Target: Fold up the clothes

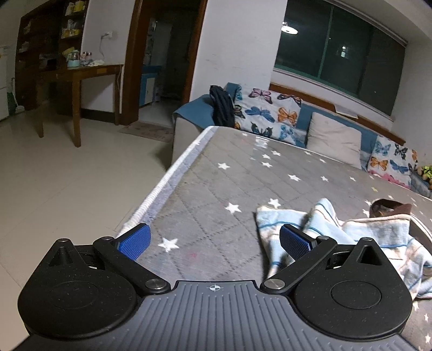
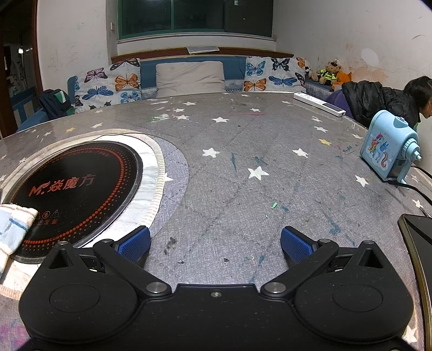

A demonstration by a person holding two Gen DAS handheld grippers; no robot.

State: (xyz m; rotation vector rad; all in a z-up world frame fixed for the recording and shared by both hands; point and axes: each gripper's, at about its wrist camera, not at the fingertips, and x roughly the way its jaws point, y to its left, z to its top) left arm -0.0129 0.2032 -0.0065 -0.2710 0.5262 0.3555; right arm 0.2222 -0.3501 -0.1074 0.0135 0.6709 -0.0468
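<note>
Right wrist view: right tool (image 2: 215, 244) gapes beside cooktop (image 2: 78, 186) lettered "焱魔方"; left tool (image 1: 214, 243) gapes beside crumpled cloth (image 1: 351, 237).

The grey star-patterned table cover (image 2: 243, 140) serves as the reference. Beyond its far edge stands a blue sofa (image 2: 235, 68) carrying butterfly-print cushions (image 2: 113, 81) and one plain beige cushion (image 2: 190, 77). Above the sofa, a dark green-framed window (image 2: 197, 16) is set in a white wall (image 2: 337, 27). Left of the table lie pale glossy floor tiles (image 1: 67, 172), a brown wooden side table (image 1: 81, 73) and an open wooden-framed doorway (image 1: 164, 54).
</note>
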